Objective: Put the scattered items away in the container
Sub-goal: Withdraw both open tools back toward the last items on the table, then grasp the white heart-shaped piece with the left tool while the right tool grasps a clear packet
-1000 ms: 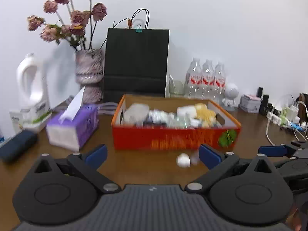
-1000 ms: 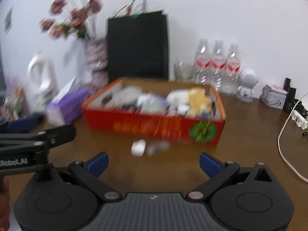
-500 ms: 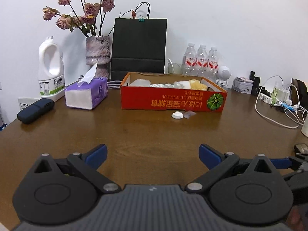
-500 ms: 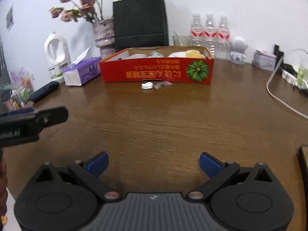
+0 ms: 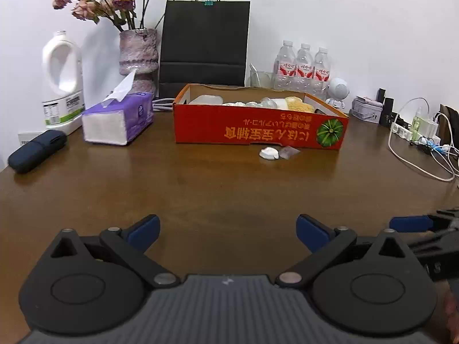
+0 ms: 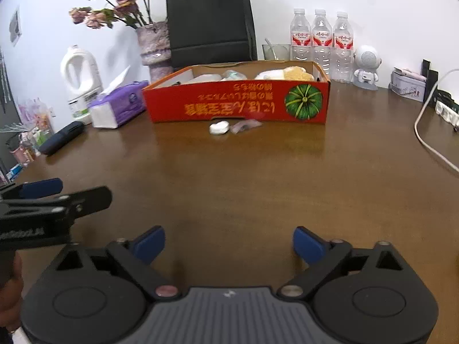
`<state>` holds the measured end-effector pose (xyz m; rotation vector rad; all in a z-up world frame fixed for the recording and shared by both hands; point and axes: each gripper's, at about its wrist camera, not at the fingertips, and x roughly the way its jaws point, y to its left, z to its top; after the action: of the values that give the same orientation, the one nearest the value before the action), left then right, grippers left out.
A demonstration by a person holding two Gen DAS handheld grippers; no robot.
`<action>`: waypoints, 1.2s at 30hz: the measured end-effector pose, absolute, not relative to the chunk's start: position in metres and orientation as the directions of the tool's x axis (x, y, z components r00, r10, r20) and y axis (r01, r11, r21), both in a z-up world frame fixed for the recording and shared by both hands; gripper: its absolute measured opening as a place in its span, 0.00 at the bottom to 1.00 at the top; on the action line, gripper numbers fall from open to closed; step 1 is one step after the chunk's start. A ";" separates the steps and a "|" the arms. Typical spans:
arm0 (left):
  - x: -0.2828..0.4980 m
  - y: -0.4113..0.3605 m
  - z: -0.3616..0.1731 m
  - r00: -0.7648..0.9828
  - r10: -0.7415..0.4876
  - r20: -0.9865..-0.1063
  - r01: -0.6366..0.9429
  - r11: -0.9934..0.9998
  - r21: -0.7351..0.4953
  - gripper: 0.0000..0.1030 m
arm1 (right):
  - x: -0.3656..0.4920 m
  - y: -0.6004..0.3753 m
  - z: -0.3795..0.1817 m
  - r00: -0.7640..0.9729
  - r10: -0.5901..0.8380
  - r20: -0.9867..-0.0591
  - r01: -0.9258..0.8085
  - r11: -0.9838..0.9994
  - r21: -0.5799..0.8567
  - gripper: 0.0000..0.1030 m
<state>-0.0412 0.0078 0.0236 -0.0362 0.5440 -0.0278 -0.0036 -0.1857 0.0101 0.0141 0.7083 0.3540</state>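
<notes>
A red cardboard box (image 5: 258, 132) stands at the far middle of the brown table, also in the right wrist view (image 6: 238, 103). It holds several pale items. A small white object (image 5: 269, 153) and a clear plastic packet (image 5: 289, 152) lie on the table just in front of the box; both also show in the right wrist view, the white object (image 6: 219, 127) and the packet (image 6: 245, 126). My left gripper (image 5: 228, 230) is open and empty, far back from them. My right gripper (image 6: 228, 242) is open and empty, also far back.
A purple tissue box (image 5: 119, 120), a white jug (image 5: 61, 80), a dark case (image 5: 37, 150) and a vase of flowers (image 5: 139, 54) stand at the left. A black bag (image 5: 205, 43), water bottles (image 5: 304, 68), a small white robot figure (image 5: 338, 90) and cables (image 5: 418, 149) stand behind and right.
Both grippers have pulled back from close to the box to the near side of the table. Both stay open and empty. The white object and packet have not moved.
</notes>
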 end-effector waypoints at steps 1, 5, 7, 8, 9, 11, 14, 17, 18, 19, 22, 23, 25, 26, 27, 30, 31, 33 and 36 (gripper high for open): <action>-0.033 0.009 0.024 0.857 -0.037 -0.514 0.021 0.999 -0.037 1.00 | 0.006 -0.186 0.012 0.706 0.324 -0.630 -0.309 0.941 0.137 0.85; 0.005 0.011 0.023 0.854 -0.105 -0.509 0.102 0.994 -0.033 0.97 | 0.060 -0.193 0.024 0.717 0.359 -0.598 -0.291 0.933 0.211 0.77; 0.029 0.007 0.021 0.836 -0.184 -0.516 0.201 0.979 -0.023 0.91 | 0.086 -0.192 0.026 0.716 0.368 -0.593 -0.283 0.930 0.236 0.61; 0.039 0.004 0.020 0.823 -0.220 -0.523 0.250 0.968 -0.015 0.85 | 0.098 -0.191 0.027 0.715 0.369 -0.594 -0.279 0.929 0.242 0.57; 0.051 0.001 0.019 0.808 -0.252 -0.532 0.298 0.955 0.000 0.81 | 0.108 -0.190 0.027 0.716 0.366 -0.594 -0.271 0.930 0.247 0.52; 0.073 -0.007 0.018 0.785 -0.300 -0.543 0.372 0.928 0.026 0.75 | 0.124 -0.190 0.026 0.716 0.368 -0.593 -0.256 0.929 0.268 0.48; 0.108 -0.013 0.015 0.758 -0.329 -0.563 0.410 0.912 0.018 0.66 | 0.135 -0.192 0.022 0.712 0.371 -0.596 -0.240 0.926 0.290 0.48; 0.136 -0.010 0.009 0.724 -0.349 -0.595 0.410 0.911 -0.037 0.51 | 0.138 -0.195 0.015 0.700 0.367 -0.613 -0.229 0.928 0.294 0.48; 0.143 -0.008 0.007 0.709 -0.365 -0.604 0.413 0.908 -0.064 0.51 | 0.140 -0.195 0.013 0.696 0.366 -0.618 -0.227 0.928 0.294 0.48; 0.148 -0.006 0.006 0.701 -0.374 -0.607 0.411 0.908 -0.085 0.50 | 0.141 -0.195 0.011 0.691 0.366 -0.623 -0.227 0.929 0.294 0.48; 0.158 -0.004 0.005 0.688 -0.396 -0.609 0.416 0.902 -0.116 0.48 | 0.146 -0.193 0.008 0.682 0.371 -0.631 -0.236 0.927 0.290 0.48; 0.161 -0.005 0.004 0.682 -0.405 -0.609 0.426 0.897 -0.119 0.38 | 0.147 -0.192 0.008 0.681 0.374 -0.630 -0.241 0.927 0.289 0.48; 0.162 -0.010 0.003 0.686 -0.398 -0.609 0.433 0.896 -0.097 0.28 | 0.151 -0.188 0.008 0.677 0.383 -0.628 -0.250 0.923 0.294 0.48; 0.161 -0.011 0.004 0.691 -0.390 -0.608 0.432 0.898 -0.084 0.27 | 0.152 -0.186 0.009 0.674 0.390 -0.627 -0.254 0.920 0.299 0.48; 0.158 -0.011 0.004 0.697 -0.380 -0.608 0.426 0.902 -0.075 0.27 | 0.153 -0.185 0.008 0.671 0.397 -0.626 -0.259 0.917 0.303 0.48; 0.146 -0.004 0.005 0.723 -0.329 -0.608 0.378 0.924 -0.052 0.26 | 0.156 -0.178 0.009 0.666 0.399 -0.630 -0.269 0.917 0.295 0.48; 0.140 0.001 0.006 0.737 -0.307 -0.602 0.352 0.935 -0.045 0.26 | 0.157 -0.175 0.009 0.664 0.399 -0.632 -0.274 0.917 0.291 0.48; 0.128 0.014 0.006 0.764 -0.265 -0.588 0.293 0.955 -0.050 0.26 | 0.160 -0.168 0.009 0.662 0.400 -0.634 -0.285 0.917 0.280 0.48; 0.113 0.038 0.007 0.789 -0.217 -0.575 0.197 0.976 -0.097 0.26 | 0.169 -0.154 0.009 0.668 0.387 -0.636 -0.293 0.922 0.254 0.48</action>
<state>0.1133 0.0376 0.0070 -0.0327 0.6233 -0.2230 0.1686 -0.1543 0.0093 0.1342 0.7471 0.3845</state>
